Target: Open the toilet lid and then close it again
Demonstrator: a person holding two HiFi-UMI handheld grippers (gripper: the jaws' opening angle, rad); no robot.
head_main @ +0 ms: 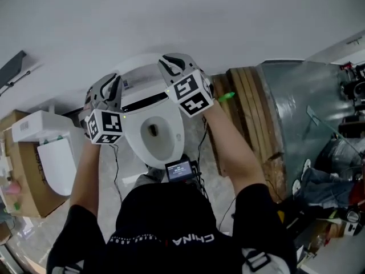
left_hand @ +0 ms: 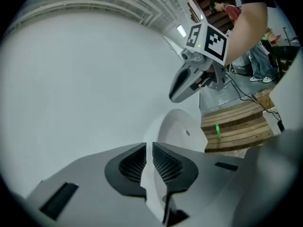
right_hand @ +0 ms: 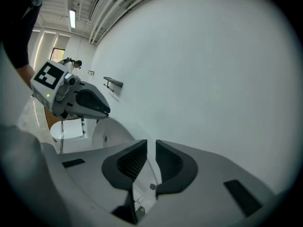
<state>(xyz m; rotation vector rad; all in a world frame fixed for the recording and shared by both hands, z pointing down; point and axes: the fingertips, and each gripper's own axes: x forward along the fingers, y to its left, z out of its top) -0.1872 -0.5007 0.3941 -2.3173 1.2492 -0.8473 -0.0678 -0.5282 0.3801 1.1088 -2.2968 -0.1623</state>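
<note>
White letters reading "CHINA" cross the back of the person's black shirt (head_main: 194, 240), upside down in the head view. Print on the side of a cardboard box (head_main: 35, 176) at the left is too small to read. A small device with a lit screen (head_main: 179, 169) hangs at the person's chest.

The toilet lid (head_main: 140, 79) is raised at the back edge of the toilet, close to the white wall (head_main: 171, 16), and the toilet bowl (head_main: 157, 136) lies uncovered below it. The left gripper (left_hand: 147, 148) is clenched on the lid's left edge, with the white rim running between its ribbed pads. The right gripper (right_hand: 150, 144) grasps the lid's right edge the same way.

Stacked wooden planks (head_main: 251, 113) stand just right of the toilet, with a green strip (head_main: 226, 96) on them and a grey metal casing (head_main: 302, 107) beyond. A spare white seat (head_main: 57, 161) rests against the cardboard box at the left. Cables (head_main: 201, 147) trail over the floor beside the bowl.
</note>
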